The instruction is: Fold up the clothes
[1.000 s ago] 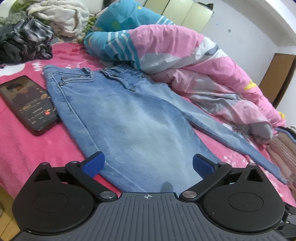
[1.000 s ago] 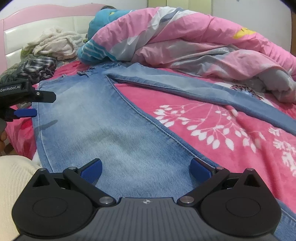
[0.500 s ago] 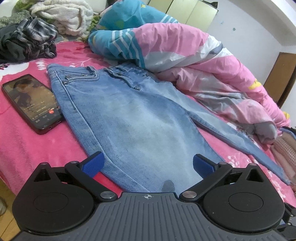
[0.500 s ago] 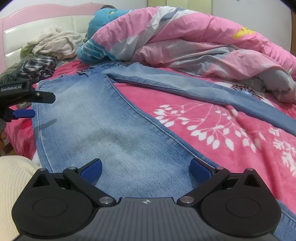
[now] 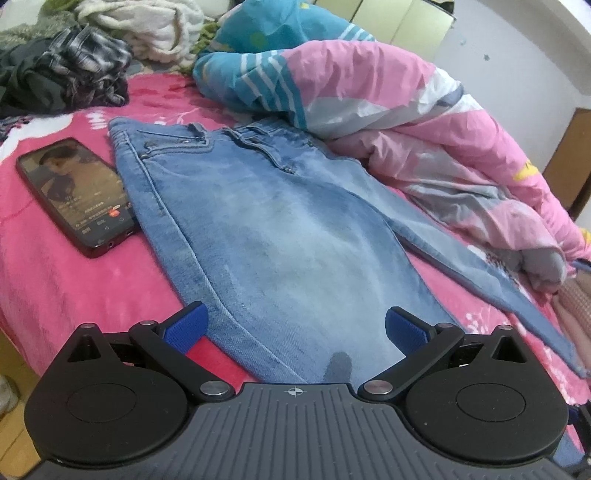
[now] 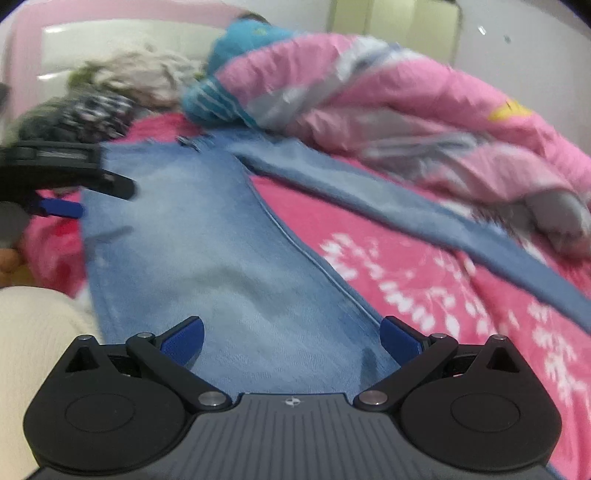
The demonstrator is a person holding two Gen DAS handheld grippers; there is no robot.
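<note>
Currently I hold both the left gripper [image 5: 293, 326] and right gripper [image 6: 291, 338] spread over the jeans [image 5: 280, 236] lying flat ahead; each should pinch the near leg's edge cleanly.

My bed [image 5: 55, 280] fills the room, spread with a bright pink flowered blanket [image 6: 424, 295]. Its pink headboard [image 6: 92, 33] has a white padded panel. Behind it stands a pale wall [image 5: 517, 55] and yellow-green cupboard doors [image 5: 417, 22]. A brown wooden door [image 5: 569, 162] shows at the right. The light is soft and even.
</note>
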